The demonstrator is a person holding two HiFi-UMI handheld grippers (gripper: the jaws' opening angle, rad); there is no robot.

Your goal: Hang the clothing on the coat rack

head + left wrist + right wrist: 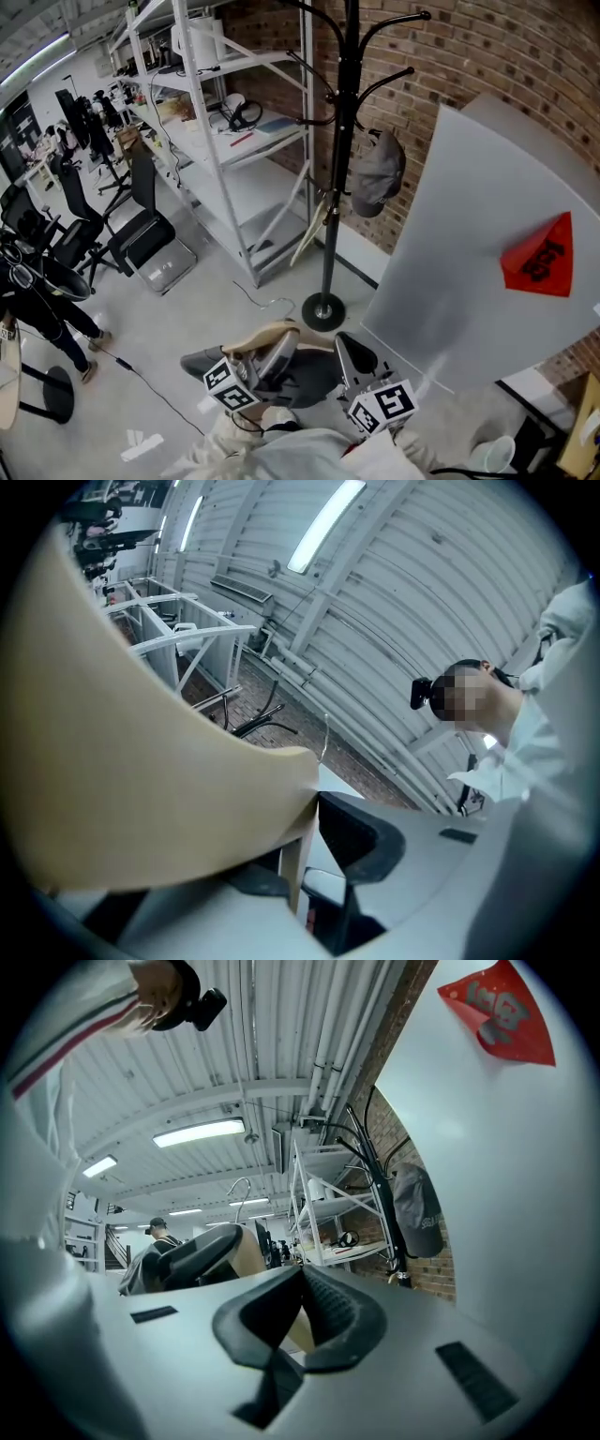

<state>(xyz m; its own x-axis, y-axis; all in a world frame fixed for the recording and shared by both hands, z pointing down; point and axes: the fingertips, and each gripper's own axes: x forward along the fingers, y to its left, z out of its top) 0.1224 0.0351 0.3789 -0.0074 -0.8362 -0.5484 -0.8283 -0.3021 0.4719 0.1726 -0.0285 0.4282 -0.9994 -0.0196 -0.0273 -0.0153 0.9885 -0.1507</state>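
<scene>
Head view: a black metal coat rack stands on the grey concrete floor against a red brick wall. The pale grey garment with a red patch hangs close at right.

Left gripper view: the left gripper is clamped on a beige curved hanger.

Right gripper view: the right gripper has its jaws pinched on the hanger's other end.
</scene>
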